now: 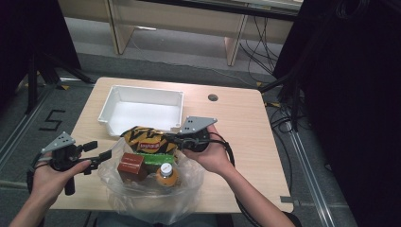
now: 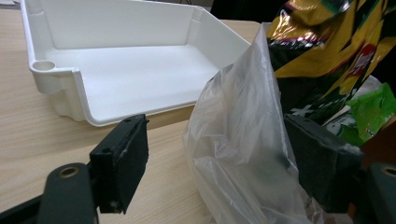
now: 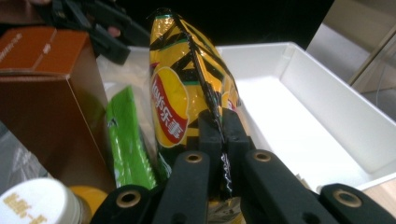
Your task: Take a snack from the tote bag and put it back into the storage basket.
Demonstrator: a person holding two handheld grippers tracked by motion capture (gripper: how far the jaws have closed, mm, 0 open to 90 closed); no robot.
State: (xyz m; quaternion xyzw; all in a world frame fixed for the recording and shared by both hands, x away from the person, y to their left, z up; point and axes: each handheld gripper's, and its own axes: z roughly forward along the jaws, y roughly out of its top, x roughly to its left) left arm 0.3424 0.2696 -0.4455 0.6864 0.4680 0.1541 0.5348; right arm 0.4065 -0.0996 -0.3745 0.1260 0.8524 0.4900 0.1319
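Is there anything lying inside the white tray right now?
No. The white tray sits bare on the table, while the chip bag, brown box and bottle are all in the clear plastic bag.

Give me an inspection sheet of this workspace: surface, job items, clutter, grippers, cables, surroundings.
Surface: wooden table, round hole near the far edge.
Job's things: chip bag upright in the clear plastic bag; empty white bin behind.
Clutter: brown box, green packet, white-capped bottle, all in the plastic bag.
Grippers: right gripper shut on the chip bag's seam; left gripper open astride the plastic bag's rim.
Cables: black cable behind the right hand.
Surroundings: grey floor, wooden furniture legs, black curtains.
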